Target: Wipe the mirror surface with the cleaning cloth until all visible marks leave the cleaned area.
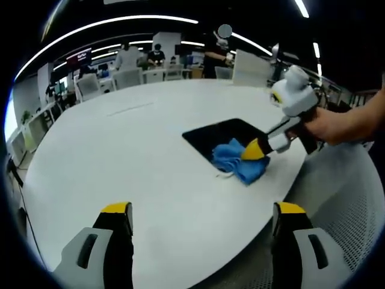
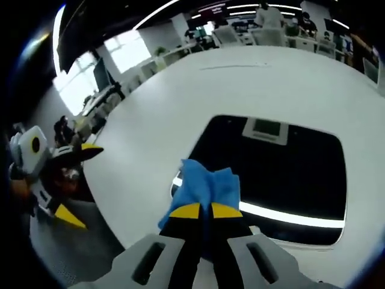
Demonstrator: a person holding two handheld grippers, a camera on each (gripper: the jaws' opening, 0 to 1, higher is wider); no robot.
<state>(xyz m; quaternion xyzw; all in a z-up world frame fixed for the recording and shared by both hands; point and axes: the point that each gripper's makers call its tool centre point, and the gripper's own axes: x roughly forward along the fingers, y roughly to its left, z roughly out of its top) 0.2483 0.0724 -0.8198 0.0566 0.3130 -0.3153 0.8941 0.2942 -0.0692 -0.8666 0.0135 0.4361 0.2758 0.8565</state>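
Left gripper view takes in the whole white table [image 1: 120, 150], the dark mirror [image 1: 225, 135] near its edge, and the left gripper [image 1: 201, 217] hovering, jaws wide apart. Right gripper view goes close: right gripper [image 2: 200, 211] pinches the crumpled blue cloth [image 2: 207, 183] on the mirror's [image 2: 289, 168] near edge.

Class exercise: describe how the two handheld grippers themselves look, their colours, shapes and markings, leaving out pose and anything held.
The left gripper has two grey moulded jaws with dark slots, black inner faces and yellow tips. The right gripper matches: grey slotted jaws, black fingers, yellow tip pads. Seen from the left gripper view, its body is white.
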